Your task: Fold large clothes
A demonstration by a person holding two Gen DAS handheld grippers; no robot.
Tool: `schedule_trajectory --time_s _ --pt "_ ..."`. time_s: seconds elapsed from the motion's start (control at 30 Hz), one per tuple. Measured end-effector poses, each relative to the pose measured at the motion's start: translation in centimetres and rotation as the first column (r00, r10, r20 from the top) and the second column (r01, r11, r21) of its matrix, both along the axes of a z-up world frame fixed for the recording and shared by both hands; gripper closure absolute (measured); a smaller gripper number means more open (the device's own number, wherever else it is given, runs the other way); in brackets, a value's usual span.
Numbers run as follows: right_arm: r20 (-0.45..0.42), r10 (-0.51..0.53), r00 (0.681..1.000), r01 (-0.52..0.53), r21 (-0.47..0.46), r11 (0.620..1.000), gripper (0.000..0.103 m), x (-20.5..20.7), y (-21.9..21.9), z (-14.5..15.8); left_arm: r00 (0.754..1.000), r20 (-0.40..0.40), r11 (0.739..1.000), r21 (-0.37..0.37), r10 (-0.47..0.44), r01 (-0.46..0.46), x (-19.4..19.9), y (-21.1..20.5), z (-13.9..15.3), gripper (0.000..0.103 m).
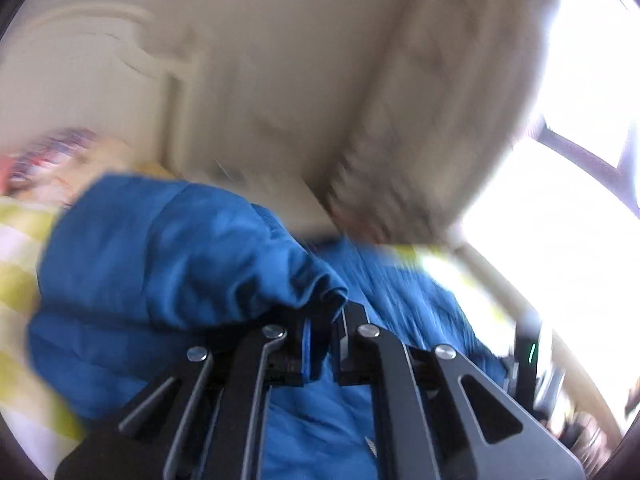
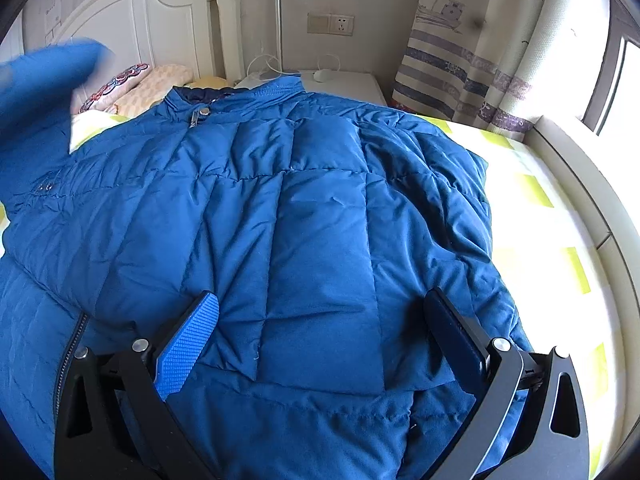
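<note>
Blue sleeve cloth (image 1: 192, 248) is pinched in your closed left gripper (image 1: 324, 336). Your right gripper (image 2: 320, 336) hangs wide open over the blue puffer jacket (image 2: 304, 208), holding nothing. Jacket lies flat on the bed (image 2: 536, 216), collar toward the headboard (image 2: 132, 12), long axis running away from you; bare sheet lies rightward.

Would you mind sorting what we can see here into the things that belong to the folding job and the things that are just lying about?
Belongs to the job:
- blue padded jacket, spread on the bed
- left gripper, shut on a jacket sleeve
- right gripper, open above the jacket

Just lying about:
- pillows
- bedsheet
- headboard
- curtain
- wall socket
- bedside table
</note>
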State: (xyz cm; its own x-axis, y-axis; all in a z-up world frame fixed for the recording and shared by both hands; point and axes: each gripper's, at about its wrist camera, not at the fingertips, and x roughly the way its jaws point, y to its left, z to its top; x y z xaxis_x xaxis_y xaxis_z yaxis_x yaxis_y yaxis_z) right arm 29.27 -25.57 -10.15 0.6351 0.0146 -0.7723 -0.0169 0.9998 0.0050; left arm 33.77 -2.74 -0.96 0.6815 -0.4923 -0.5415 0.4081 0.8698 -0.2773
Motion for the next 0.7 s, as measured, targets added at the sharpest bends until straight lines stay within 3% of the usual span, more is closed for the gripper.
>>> schedule_trajectory --time_s 0.03,0.07,0.1,0.13,0.23,0.27,0.33,0.37,0.4,0.5,0.57,0.7 --pt "0.0 0.0 1.0 0.0 -0.003 1.0 0.005 0.0 0.0 0.0 0.998 -0.05 0.999 0.023 -0.031 0.032 0.5 -1.6 -1.7 0.092" --pt "0.0 0.001 1.0 -0.001 -0.005 1.0 0.005 0.0 0.0 0.0 0.99 -0.125 0.996 0.053 -0.06 0.067 1.1 -3.3 -3.9 0.08" --pt "0.0 0.001 1.0 -0.001 -0.004 1.0 0.005 0.0 0.0 0.0 0.983 -0.172 0.994 0.076 -0.07 0.084 0.9 -4.3 -5.5 0.06" --pt "0.0 0.001 1.0 -0.001 -0.001 1.0 0.005 0.0 -0.1 0.0 0.974 -0.209 0.99 0.096 -0.084 0.106 0.7 -5.1 -7.0 0.055" --pt "0.0 0.003 1.0 -0.003 0.011 1.0 0.005 -0.1 -0.3 -0.1 0.98 -0.168 0.979 0.155 -0.109 0.135 -1.2 -5.2 -6.7 0.044" --pt "0.001 0.004 1.0 -0.004 0.013 1.0 0.005 -0.1 -0.3 -0.1 0.984 -0.146 0.98 0.154 -0.1 0.123 -2.2 -4.4 -5.6 0.036" --pt "0.001 0.004 1.0 -0.004 0.013 1.0 0.005 0.0 -0.3 -0.1 0.996 -0.051 0.994 0.08 -0.072 0.076 -4.5 -1.3 -2.7 0.024" --pt "0.001 0.005 1.0 -0.005 0.013 1.0 0.005 0.0 -0.3 -0.1 0.999 0.006 0.998 0.049 -0.038 0.037 -5.9 0.3 -1.6 0.01" --pt "0.001 0.005 1.0 -0.005 0.013 1.0 0.005 0.0 -0.2 -0.1 0.996 0.08 0.998 0.043 0.047 -0.051 -7.6 2.6 -0.5 0.003" --pt "0.0 0.004 1.0 -0.004 0.012 1.0 0.005 0.0 -0.2 -0.1 0.958 0.137 0.954 0.132 0.251 -0.269 -9.1 6.0 -0.4 0.003" --pt "0.0 0.004 1.0 -0.004 0.008 1.0 0.005 0.0 -0.2 -0.1 0.922 0.077 0.898 0.209 0.38 -0.388 -8.5 9.4 -2.3 0.004" --pt "-0.001 0.005 1.0 -0.005 0.006 1.0 0.005 0.0 -0.1 -0.1 0.884 -0.024 0.856 0.263 0.467 -0.445 -6.6 12.5 -4.9 0.008"
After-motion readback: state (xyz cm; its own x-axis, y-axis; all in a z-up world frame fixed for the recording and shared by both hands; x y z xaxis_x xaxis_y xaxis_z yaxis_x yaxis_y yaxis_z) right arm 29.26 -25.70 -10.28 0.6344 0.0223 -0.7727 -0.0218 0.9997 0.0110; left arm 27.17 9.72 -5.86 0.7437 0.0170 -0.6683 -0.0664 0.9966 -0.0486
